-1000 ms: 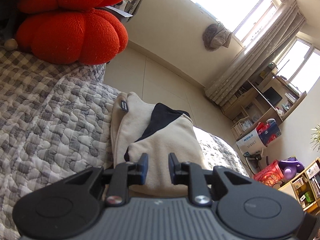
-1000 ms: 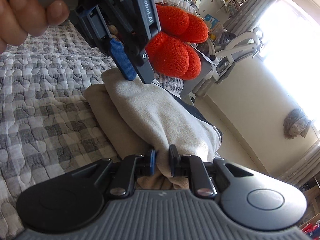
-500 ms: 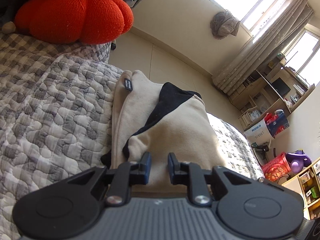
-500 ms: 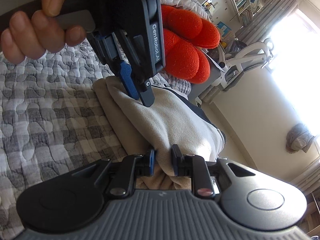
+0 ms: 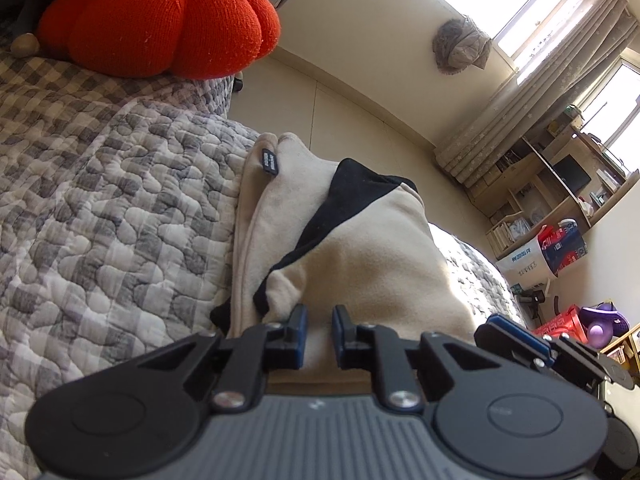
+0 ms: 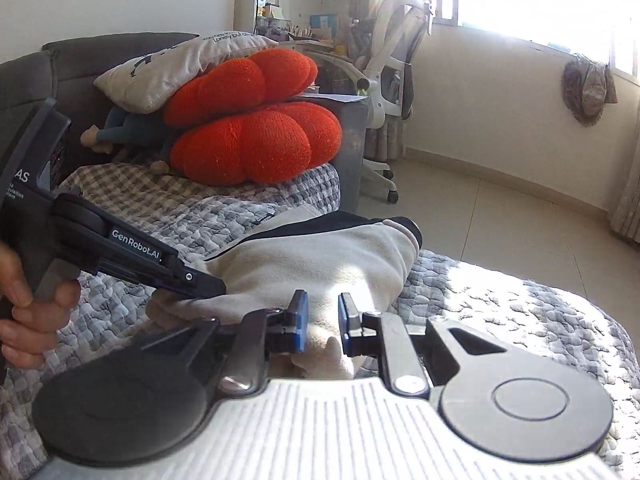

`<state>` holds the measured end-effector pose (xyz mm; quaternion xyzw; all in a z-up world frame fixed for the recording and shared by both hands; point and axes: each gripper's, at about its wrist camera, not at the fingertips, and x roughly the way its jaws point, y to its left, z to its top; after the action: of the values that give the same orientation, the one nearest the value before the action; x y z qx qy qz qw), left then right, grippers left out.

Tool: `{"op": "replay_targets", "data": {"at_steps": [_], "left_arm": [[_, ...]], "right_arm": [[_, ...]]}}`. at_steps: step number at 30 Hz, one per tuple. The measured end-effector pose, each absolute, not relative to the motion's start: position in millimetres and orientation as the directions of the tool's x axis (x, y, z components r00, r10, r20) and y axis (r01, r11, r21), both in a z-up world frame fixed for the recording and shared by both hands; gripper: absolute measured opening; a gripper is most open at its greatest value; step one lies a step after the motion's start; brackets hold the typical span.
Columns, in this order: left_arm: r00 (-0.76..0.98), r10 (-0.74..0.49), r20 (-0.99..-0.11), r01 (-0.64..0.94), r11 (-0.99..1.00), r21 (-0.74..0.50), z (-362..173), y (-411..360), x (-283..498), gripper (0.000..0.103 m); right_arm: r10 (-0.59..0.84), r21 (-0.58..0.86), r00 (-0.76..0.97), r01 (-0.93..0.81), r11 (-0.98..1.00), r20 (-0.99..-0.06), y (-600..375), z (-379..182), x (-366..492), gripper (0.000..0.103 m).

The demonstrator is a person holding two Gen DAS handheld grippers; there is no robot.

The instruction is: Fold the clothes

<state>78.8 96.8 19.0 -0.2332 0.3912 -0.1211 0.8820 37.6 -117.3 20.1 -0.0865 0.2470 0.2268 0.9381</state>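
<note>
Here the fold is under way: the beige garment [image 5: 360, 264] lies bunched on the quilted bed [image 5: 100, 208], below the red cushion [image 5: 160, 20]. The left gripper [image 5: 319, 332] pinches its near edge with fingers nearly closed. The right gripper [image 6: 322, 326], whose fingers have just been closing, also stands narrow around cloth; whether it clamps is unclear. Next, likely, a joint lift.

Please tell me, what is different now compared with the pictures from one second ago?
The right gripper has rolled, so the room now looks upright in its view, and its jaws opened and have just been closing again, with the beige fleece garment with black trim between them. The left gripper sank slightly, jaws narrow on the same garment. The garment stays on the grey checked quilt, the red knitted cushions unmoved.
</note>
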Motion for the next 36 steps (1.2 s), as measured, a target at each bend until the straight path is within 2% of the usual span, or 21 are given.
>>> {"op": "replay_targets", "data": {"at_steps": [6,14,17,19,22,28,33,36], "left_arm": [[0.668,-0.398,-0.629,0.041,0.863,-0.503,23.8,96.3,79.6,0.016],[0.776,-0.406,-0.483,0.068,0.815,-0.576,44.2,110.3,67.7,0.018],[0.776,-0.413,-0.476,0.085,0.817,-0.570,43.2,101.1,71.8,0.019],[0.752,-0.400,-0.525,0.063,0.835,-0.546,34.5,94.5,77.9,0.021],[0.704,-0.372,-0.605,0.016,0.860,-0.510,17.8,87.1,87.1,0.020],[0.689,-0.355,-0.631,-0.007,0.868,-0.497,16.6,86.4,84.0,0.019],[0.679,-0.352,-0.644,-0.009,0.873,-0.487,16.6,85.3,84.3,0.018],[0.677,-0.350,-0.648,-0.004,0.878,-0.479,16.3,84.8,83.2,0.018]], "right_arm": [[0.304,-0.188,0.765,-0.480,0.857,-0.567,-104.9,4.0,37.5,0.018],[0.273,-0.230,0.757,-0.485,0.844,-0.594,-103.0,-2.4,34.9,0.022],[0.268,-0.236,0.762,-0.480,0.845,-0.590,-102.3,-2.6,33.6,0.022],[0.281,-0.203,0.755,-0.478,0.855,-0.592,-106.2,-0.6,35.2,0.023],[0.319,-0.125,0.738,-0.477,0.870,-0.595,-114.9,3.4,39.8,0.023],[0.372,0.009,0.716,-0.456,0.890,-0.591,-122.1,14.4,47.3,0.025],[0.428,0.192,0.732,-0.388,0.902,-0.530,-136.7,28.0,79.0,0.025],[0.424,0.237,0.718,-0.352,0.905,-0.552,-132.1,22.6,111.4,0.025]]}}
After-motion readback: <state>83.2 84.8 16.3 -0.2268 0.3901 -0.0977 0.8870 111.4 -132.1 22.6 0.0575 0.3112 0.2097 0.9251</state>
